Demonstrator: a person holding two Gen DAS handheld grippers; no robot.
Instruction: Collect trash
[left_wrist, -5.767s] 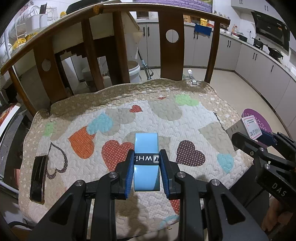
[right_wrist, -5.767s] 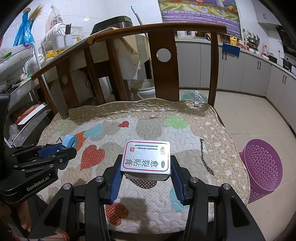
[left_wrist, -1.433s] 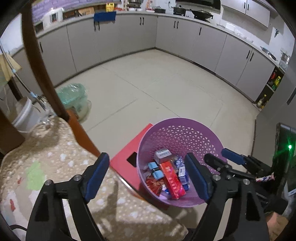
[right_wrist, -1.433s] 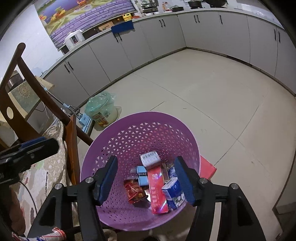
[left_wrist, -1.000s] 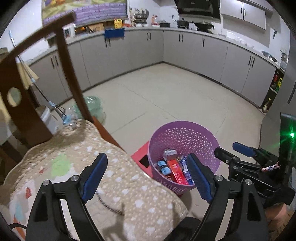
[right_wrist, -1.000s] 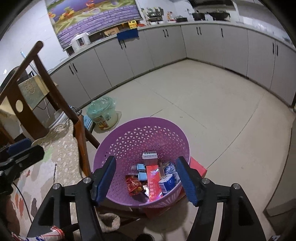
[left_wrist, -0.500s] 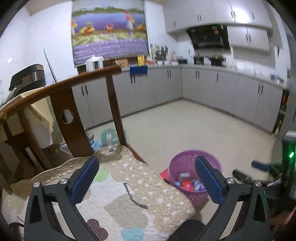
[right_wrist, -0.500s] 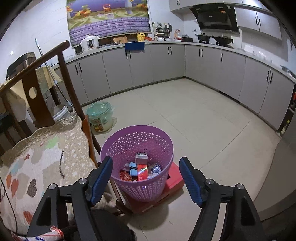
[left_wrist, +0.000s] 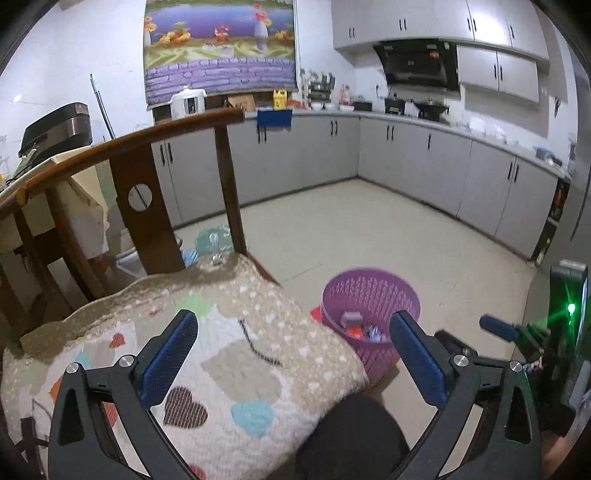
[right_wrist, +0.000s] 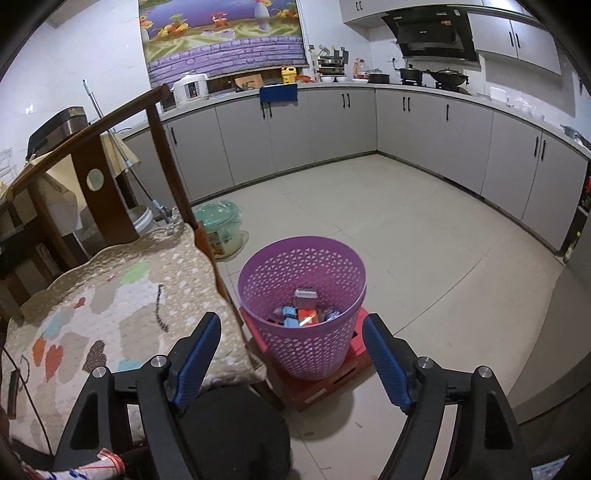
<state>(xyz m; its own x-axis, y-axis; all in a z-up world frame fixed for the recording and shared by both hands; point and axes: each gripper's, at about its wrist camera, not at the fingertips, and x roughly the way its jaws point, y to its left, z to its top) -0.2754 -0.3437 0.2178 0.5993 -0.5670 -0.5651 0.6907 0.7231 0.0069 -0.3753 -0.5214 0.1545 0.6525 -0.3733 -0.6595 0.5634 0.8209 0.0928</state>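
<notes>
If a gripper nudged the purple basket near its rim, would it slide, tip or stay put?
The basket would probably tip or skid easily: it is thin perforated plastic, taller than its base is wide, with only a few small packets as ballast. It also stands on a red box, so a shove could push it off that edge.

Both wrist cams look forward and down past their fingers. Shared: purple basket (left_wrist: 370, 295) (right_wrist: 302, 266), nearer on right; quilted chair (left_wrist: 236, 332) (right_wrist: 122, 295) lower left.

Open floor (right_wrist: 424, 258) beyond purple basket (right_wrist: 284, 266)
</notes>
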